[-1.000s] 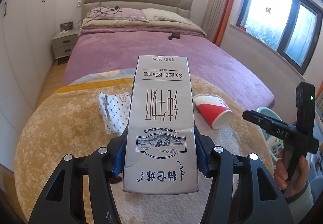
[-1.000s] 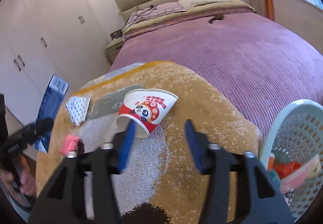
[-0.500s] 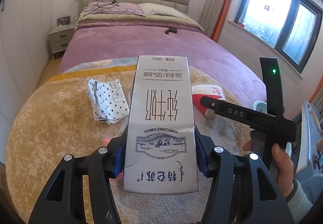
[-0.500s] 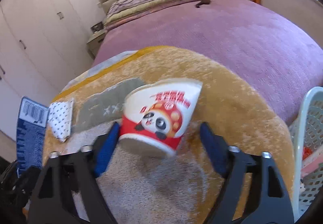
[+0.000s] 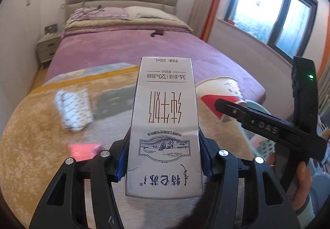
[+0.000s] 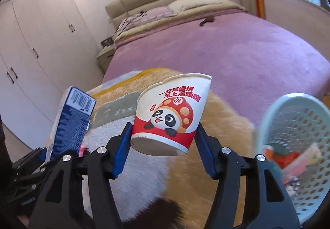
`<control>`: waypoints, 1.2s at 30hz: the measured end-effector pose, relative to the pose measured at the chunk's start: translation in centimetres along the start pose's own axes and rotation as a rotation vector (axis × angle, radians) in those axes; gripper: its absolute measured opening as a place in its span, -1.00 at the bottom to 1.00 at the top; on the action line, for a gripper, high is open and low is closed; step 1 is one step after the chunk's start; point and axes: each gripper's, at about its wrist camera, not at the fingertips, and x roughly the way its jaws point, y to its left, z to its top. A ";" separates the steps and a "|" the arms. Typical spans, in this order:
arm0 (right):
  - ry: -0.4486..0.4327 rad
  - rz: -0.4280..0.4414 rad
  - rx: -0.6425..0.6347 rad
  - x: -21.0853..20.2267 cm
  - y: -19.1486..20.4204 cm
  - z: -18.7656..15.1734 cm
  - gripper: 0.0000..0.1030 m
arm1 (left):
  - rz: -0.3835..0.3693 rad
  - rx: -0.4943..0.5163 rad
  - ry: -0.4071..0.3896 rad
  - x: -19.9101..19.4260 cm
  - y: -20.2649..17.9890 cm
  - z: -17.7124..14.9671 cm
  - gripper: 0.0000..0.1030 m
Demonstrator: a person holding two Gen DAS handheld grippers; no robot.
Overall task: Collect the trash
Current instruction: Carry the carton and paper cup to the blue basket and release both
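Note:
My left gripper [image 5: 164,156] is shut on a grey milk carton [image 5: 165,115], held upright above the tan blanket; the carton [image 6: 72,123] also shows at the left of the right wrist view. My right gripper [image 6: 164,142] has a red and white paper cup [image 6: 171,113] with a panda print between its blue pads. Its jaws are closing and press on the cup's base, and the cup hangs clear of the blanket. The cup [image 5: 222,93] appears right of the carton in the left wrist view.
A pale green perforated basket [image 6: 299,146] holding wrappers stands at the bed's right edge. A dotted white packet [image 5: 74,111] and a pink scrap [image 5: 84,149] lie on the tan blanket [image 5: 31,136]. Behind are the purple bed [image 5: 123,51], a nightstand [image 5: 46,47] and wardrobes [image 6: 31,53].
The right gripper moved onto the lying cup, its jaws came in on it, and the cup now hangs off the blanket. The left gripper shifted right with the carton.

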 end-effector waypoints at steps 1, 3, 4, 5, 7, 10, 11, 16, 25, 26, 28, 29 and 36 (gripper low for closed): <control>-0.010 -0.007 0.010 -0.8 -0.7 -0.1 0.10 | -0.012 0.012 -0.003 0.1 -1.0 0.2 0.05; -0.030 -0.017 0.042 -2.5 -2.7 -0.1 0.10 | -0.041 0.035 -0.004 0.4 -3.1 0.5 0.05; -0.041 -0.030 0.060 -3.6 -4.0 -0.2 0.10 | -0.052 0.043 -0.003 0.5 -3.8 0.5 0.05; -0.055 -0.049 0.072 -4.5 -5.1 -0.3 0.10 | -0.068 0.054 -0.002 0.8 -4.8 0.6 0.05; -0.075 -0.095 0.091 -5.9 -7.1 -0.5 0.10 | -0.104 0.079 0.006 1.6 -7.1 0.9 0.05; -0.082 -0.146 0.135 -7.4 -10.4 -0.9 0.10 | -0.157 0.107 0.029 3.1 -10.2 1.2 0.05; -0.080 -0.157 0.160 -7.8 -11.7 -1.2 0.10 | -0.171 0.112 0.038 3.5 -10.9 1.1 0.05; -0.055 -0.214 0.253 -8.1 -16.7 -2.3 0.10 | -0.241 0.143 0.103 7.1 -15.2 0.8 0.05; 0.006 -0.295 0.361 -7.7 -21.7 -4.6 0.11 | -0.276 0.182 0.192 12.1 -20.0 -0.3 0.05; 0.012 -0.304 0.370 -7.6 -22.1 -4.8 0.11 | -0.276 0.185 0.197 12.5 -20.3 -0.5 0.05; 0.019 -0.305 0.389 -7.5 -22.8 -5.1 0.12 | -0.265 0.184 0.202 13.0 -20.7 -0.6 0.06; 0.022 -0.304 0.397 -7.5 -23.2 -5.3 0.12 | -0.263 0.181 0.200 13.1 -20.7 -0.6 0.12; 0.009 -0.299 0.423 -8.3 -23.6 -5.6 0.22 | -0.263 0.175 0.170 11.5 -20.6 -1.2 0.52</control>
